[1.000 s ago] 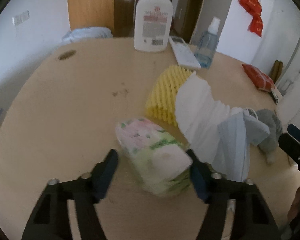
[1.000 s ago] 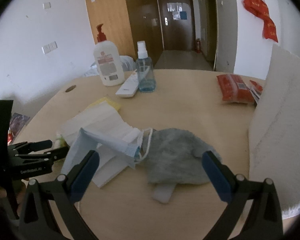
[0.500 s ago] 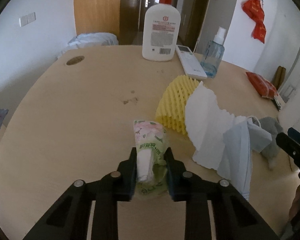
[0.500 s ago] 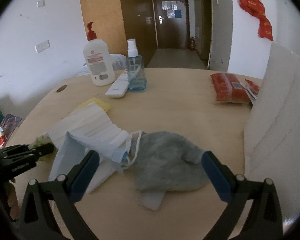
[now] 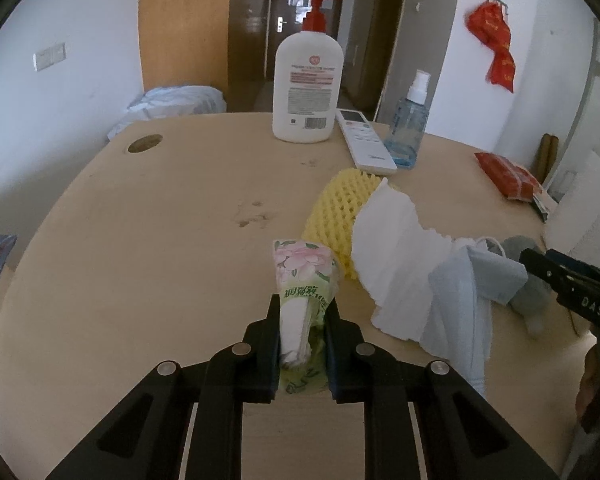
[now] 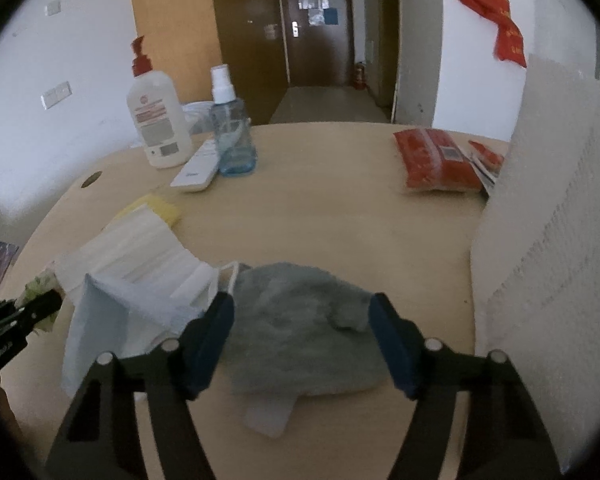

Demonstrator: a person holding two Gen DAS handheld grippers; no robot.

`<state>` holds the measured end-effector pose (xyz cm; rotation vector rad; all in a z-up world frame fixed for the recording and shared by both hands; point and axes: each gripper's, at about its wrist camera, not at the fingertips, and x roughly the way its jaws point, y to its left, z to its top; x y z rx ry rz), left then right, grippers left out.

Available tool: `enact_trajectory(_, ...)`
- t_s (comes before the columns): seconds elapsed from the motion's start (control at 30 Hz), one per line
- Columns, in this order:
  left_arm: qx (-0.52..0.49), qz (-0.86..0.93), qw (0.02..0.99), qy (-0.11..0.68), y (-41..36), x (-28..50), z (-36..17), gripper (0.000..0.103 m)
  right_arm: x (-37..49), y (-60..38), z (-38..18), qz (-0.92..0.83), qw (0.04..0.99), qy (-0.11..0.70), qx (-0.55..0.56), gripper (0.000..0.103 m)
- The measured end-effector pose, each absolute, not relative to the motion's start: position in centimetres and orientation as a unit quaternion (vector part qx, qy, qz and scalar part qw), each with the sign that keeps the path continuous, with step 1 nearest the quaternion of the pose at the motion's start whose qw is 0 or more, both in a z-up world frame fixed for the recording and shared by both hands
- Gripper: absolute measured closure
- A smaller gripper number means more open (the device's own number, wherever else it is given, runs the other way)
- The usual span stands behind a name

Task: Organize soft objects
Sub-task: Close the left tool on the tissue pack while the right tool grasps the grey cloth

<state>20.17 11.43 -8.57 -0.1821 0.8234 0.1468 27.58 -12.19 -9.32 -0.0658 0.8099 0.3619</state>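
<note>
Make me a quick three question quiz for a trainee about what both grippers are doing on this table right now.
1. True or false: the left gripper is shut on the tissue pack.
2. What lies between the right gripper's open fingers? A) grey cloth B) remote C) spray bottle
3. Fill in: the yellow foam net lies partly under the white ____.

Key: 1 true; 2 A, the grey cloth; 3 paper towel.

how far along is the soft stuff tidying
Early. Nothing looks sorted yet. The left claw is shut on the tissue pack; the right claw is open around the grey cloth. The face masks and yellow foam net lie in a loose pile.
</note>
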Motion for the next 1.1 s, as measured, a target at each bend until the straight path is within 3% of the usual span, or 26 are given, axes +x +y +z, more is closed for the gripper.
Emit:
enact_trajectory(0.27,-0.086,0.066,0.913,0.394,11.3,20.0,-8.4,0.084,28.1,-11.7,-10.1,0.157,0.897,0.410,-0.053,0.030)
enact_trajectory(0.3,-0.086,0.065,0.913,0.393,11.3,20.0,-8.4,0.084,28.1,-11.5,-10.2,0.153,0.897,0.411,-0.060,0.033)
enact_trajectory(0.37,-0.085,0.064,0.914,0.392,11.3,19.9,-8.3,0.084,28.2,-11.4,-10.4,0.156,0.894,0.415,-0.059,0.050)
enact_trajectory(0.57,-0.086,0.061,0.916,0.386,11.3,19.7,-8.1,0.084,28.1,-11.7,-10.4,0.157,0.894,0.417,-0.052,0.073)
enact_trajectory(1.1,-0.090,0.063,0.933,0.342,11.7,17.2,-5.8,0.084,24.6,-12.9,-6.2,0.176,0.916,0.360,-0.016,0.091)
